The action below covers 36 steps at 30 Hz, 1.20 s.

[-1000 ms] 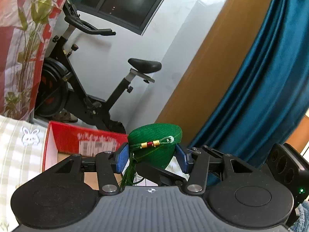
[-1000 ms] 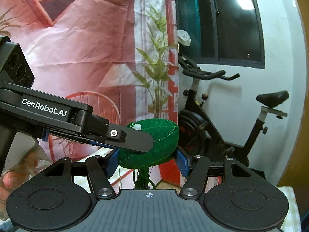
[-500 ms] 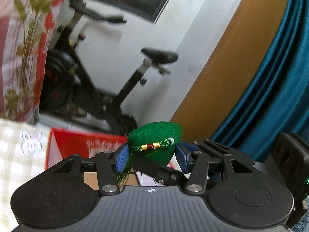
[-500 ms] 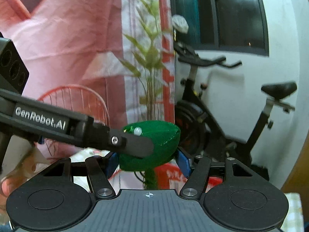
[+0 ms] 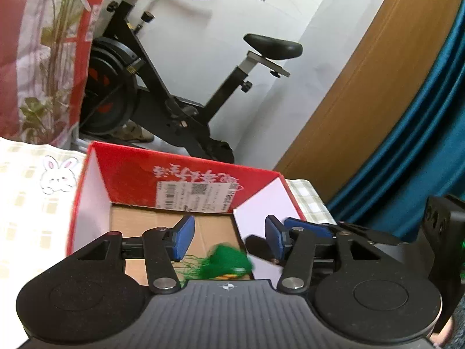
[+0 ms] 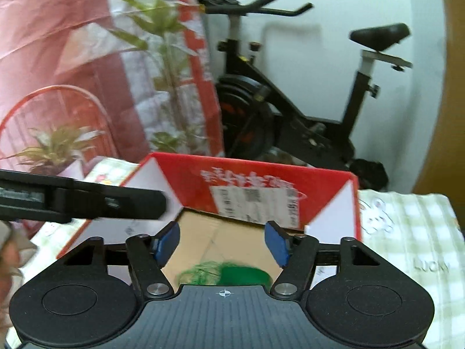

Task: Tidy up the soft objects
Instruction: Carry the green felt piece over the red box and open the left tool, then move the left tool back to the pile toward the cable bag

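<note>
A home: exercise bike (image 5: 162, 93), teal curtain (image 5: 412, 133), bunny-print cloth (image 5: 35, 180).

One green pouch (image 5: 229, 263), one red box (image 5: 186, 179), one exercise bike (image 5: 162, 87).

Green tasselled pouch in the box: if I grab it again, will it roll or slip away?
The green pouch looks stuffed and cloth-covered, so it probably squashes and grips well. Its rounded body might rock slightly, but the loose tassel threads likely drag and could snag.

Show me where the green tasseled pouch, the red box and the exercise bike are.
green tasseled pouch (image 5: 229, 261), left wrist view, its body.
red box (image 5: 186, 174), left wrist view, its far wall.
exercise bike (image 6: 380, 33), right wrist view, its saddle.
</note>
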Each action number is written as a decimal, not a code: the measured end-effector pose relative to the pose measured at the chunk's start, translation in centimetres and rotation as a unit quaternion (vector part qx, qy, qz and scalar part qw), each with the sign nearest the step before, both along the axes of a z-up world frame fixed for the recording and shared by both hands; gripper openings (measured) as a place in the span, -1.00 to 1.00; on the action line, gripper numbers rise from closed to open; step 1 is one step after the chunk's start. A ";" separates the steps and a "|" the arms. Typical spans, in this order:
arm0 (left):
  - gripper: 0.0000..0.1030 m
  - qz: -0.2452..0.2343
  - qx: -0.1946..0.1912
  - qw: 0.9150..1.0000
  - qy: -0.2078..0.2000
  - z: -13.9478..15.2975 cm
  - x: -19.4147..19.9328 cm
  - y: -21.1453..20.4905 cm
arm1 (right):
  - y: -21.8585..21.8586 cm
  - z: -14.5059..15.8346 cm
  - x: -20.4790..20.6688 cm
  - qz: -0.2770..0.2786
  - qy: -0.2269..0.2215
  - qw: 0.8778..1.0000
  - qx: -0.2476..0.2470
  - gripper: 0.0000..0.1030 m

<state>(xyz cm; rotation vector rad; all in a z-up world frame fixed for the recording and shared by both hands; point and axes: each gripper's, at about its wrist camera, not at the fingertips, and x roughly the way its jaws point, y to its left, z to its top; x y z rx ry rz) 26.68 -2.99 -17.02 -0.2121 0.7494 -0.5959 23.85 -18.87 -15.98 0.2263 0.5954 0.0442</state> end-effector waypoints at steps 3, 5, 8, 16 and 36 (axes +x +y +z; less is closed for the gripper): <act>0.09 0.008 0.013 1.000 -0.012 0.8 -0.8 0.3 | -0.2 0.3 -1.0 -0.007 -0.009 1.000 0.002 0.32; 0.14 0.017 0.026 0.999 -0.025 1.3 -1.5 0.5 | 0.0 0.8 -1.7 -0.009 -0.016 1.000 -0.004 0.46; 0.23 0.033 0.045 0.997 -0.046 2.0 -2.6 0.9 | 0.2 1.8 -2.5 -0.009 -0.029 0.999 -0.012 0.79; 1.00 0.079 0.105 0.985 -0.113 4.7 -6.4 2.4 | 0.5 3.8 -6.2 -0.026 -0.065 0.997 -0.009 0.99; 1.00 0.102 0.139 0.976 -0.135 3.4 -15.7 6.2 | 3.9 3.9 -17.8 -0.043 -0.145 0.988 -0.019 0.99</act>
